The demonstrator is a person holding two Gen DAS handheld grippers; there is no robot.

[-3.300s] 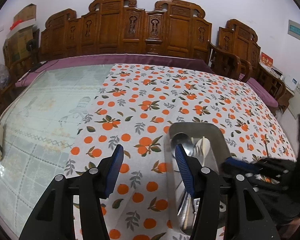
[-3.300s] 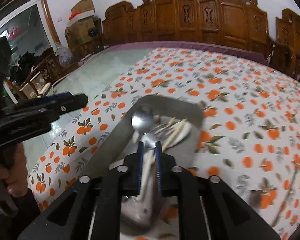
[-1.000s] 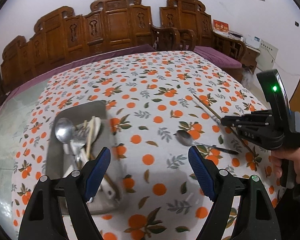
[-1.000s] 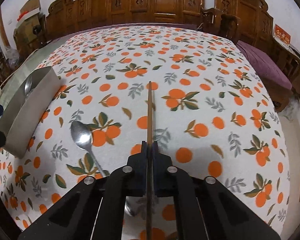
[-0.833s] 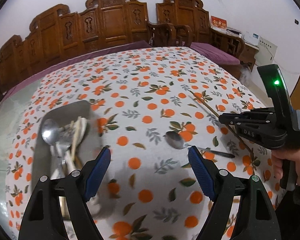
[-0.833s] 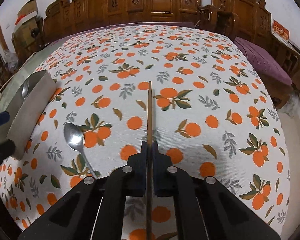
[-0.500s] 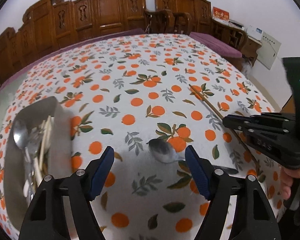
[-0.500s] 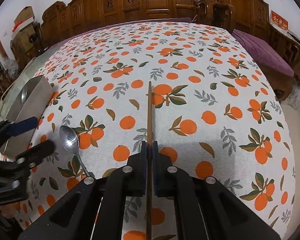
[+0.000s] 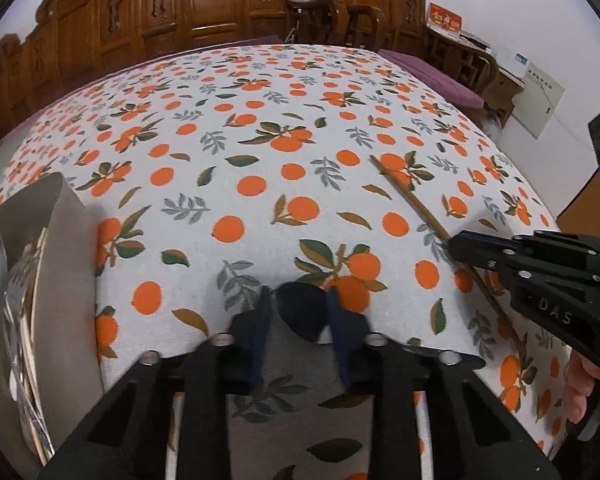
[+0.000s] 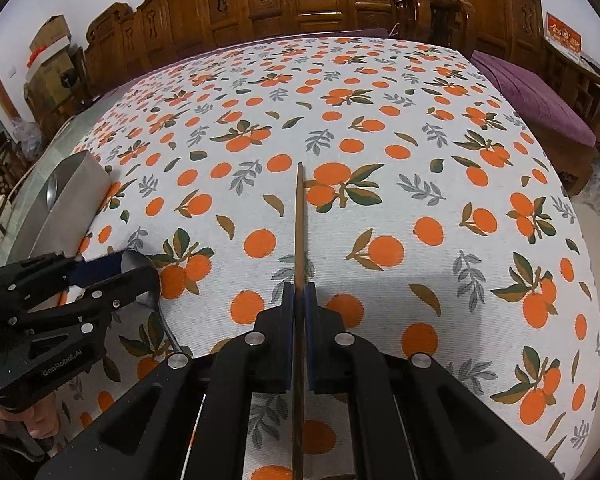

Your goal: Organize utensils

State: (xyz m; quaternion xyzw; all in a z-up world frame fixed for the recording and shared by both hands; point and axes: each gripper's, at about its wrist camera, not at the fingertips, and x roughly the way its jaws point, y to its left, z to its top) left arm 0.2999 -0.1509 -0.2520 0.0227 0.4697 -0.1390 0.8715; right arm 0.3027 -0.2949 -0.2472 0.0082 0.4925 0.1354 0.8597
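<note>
The left gripper (image 9: pixel 298 318) has just been closing its jaws on the spoon (image 9: pixel 302 312) bowl, near the surface's (image 9: pixel 260 152) front edge. The right gripper (image 10: pixel 296 322) clamps a chopstick (image 10: pixel 299 220); the tray (image 9: pixel 66 264) sits far left.

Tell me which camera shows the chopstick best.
The right wrist view: the chopstick runs straight up the middle, clamped in the shut right gripper, tip to pads in clear sight. The left wrist view shows it from the side, slanting across the tablecloth, its near part hidden behind that gripper.
</note>
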